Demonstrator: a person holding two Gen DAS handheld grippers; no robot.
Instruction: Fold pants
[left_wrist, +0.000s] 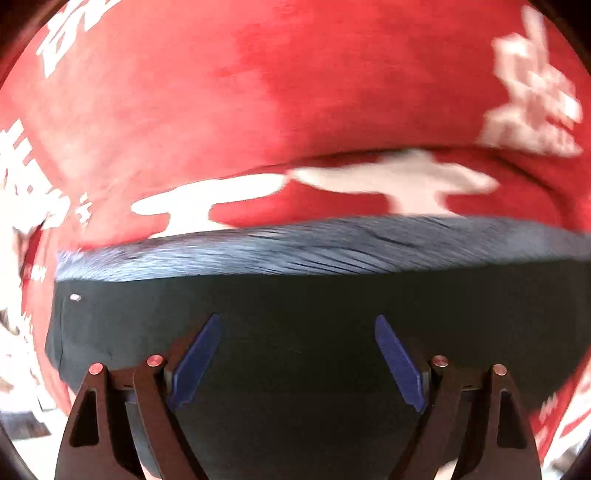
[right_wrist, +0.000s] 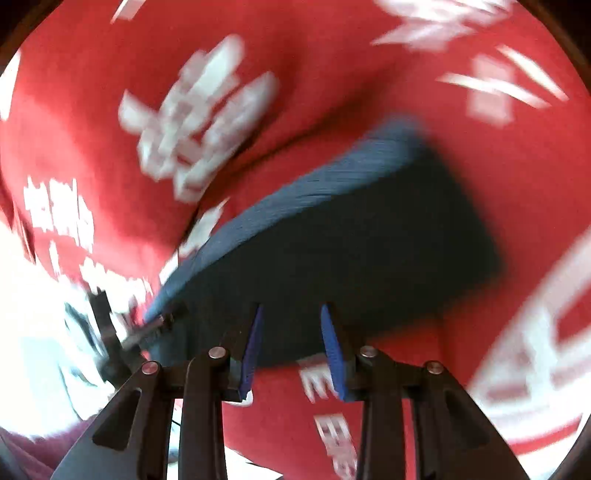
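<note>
Your one pair of folded dark pants (left_wrist: 295, 332) lies flat on the red printed cloth (left_wrist: 258, 92), its long axis following the ribbed waistband. Your left gripper (left_wrist: 298, 363) hangs spread wide above it, empty. Your right gripper (right_wrist: 291, 347) is partly parted at the pants' near edge, nothing between its pads.

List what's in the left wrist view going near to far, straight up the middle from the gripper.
left gripper, jaws wide apart with nothing between them → dark pants, flat body → ribbed waistband along their far edge → red cloth with white print under it all, out to the top of the frame.
</note>
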